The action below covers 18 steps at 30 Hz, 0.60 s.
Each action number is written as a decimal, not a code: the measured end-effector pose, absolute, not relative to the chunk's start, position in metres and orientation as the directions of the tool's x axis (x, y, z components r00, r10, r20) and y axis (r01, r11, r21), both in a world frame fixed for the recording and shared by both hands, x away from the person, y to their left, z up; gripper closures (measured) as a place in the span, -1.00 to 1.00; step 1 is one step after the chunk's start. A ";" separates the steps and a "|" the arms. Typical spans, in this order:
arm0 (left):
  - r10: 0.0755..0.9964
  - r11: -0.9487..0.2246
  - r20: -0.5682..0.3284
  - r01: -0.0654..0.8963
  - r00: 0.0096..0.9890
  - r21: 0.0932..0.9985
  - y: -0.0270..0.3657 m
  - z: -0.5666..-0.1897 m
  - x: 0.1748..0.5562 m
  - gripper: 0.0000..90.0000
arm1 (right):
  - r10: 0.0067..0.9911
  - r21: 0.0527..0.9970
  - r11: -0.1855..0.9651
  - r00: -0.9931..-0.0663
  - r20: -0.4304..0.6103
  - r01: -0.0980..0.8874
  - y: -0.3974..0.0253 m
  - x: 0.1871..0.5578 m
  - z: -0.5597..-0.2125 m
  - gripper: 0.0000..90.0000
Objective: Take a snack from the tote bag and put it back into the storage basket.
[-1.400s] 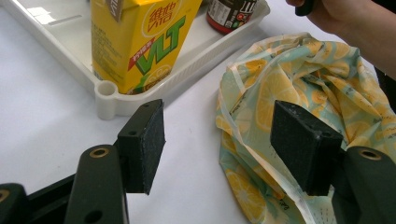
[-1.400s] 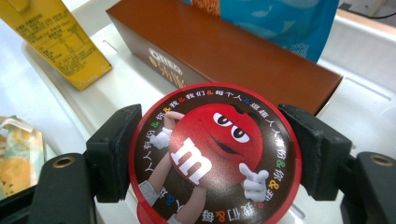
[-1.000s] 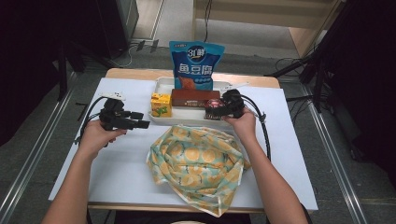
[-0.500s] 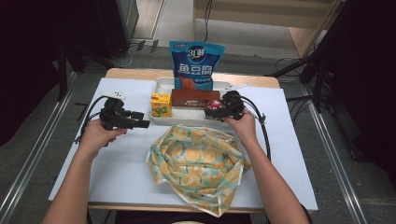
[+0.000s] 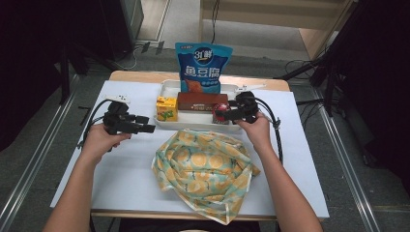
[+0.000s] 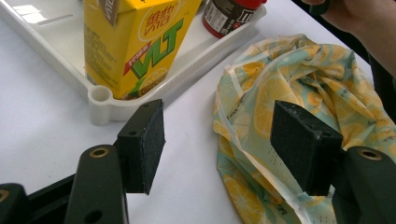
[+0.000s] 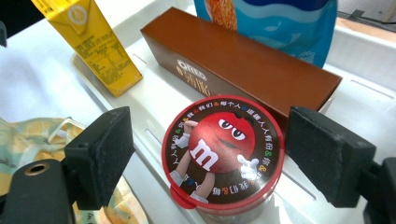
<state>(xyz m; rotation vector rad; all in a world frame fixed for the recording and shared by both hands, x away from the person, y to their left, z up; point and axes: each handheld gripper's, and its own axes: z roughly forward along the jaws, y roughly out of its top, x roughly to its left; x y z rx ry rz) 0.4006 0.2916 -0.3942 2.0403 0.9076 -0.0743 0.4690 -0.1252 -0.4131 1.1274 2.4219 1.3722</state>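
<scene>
Black grippers (image 5: 227, 112) — foam-padded jaws (square pads), looping black cables, bare forearms

Table: we see a wooden table (image 5: 145, 76), tan edge at the far side, most of its top under a white sheet (image 5: 121, 179).
Floor: we note grey floor (image 5: 353, 188) on both sides of the table, paler patch at the top middle.
Rails: we see metal rails (image 5: 26, 181) running along the floor at left, and another at right (image 5: 353, 186).
Cables: we spot loose black cables (image 5: 302, 67) on the floor, far right of the table.
Far furniture: we see a light wood unit (image 5: 270, 14) at the top, dark cabinet (image 5: 130, 19) at top left.
Stand: we make out dark stand legs (image 5: 333, 63) at right.
Light: we find the table brightly lit, the surroundings dim, the left and right edges near black.
</scene>
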 end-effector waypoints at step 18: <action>0.574 -0.356 -0.367 0.627 0.732 0.693 0.289 -0.396 0.406 -0.21 | 0.613 0.801 0.333 -0.760 0.217 0.497 -0.128 0.431 -0.395 -0.61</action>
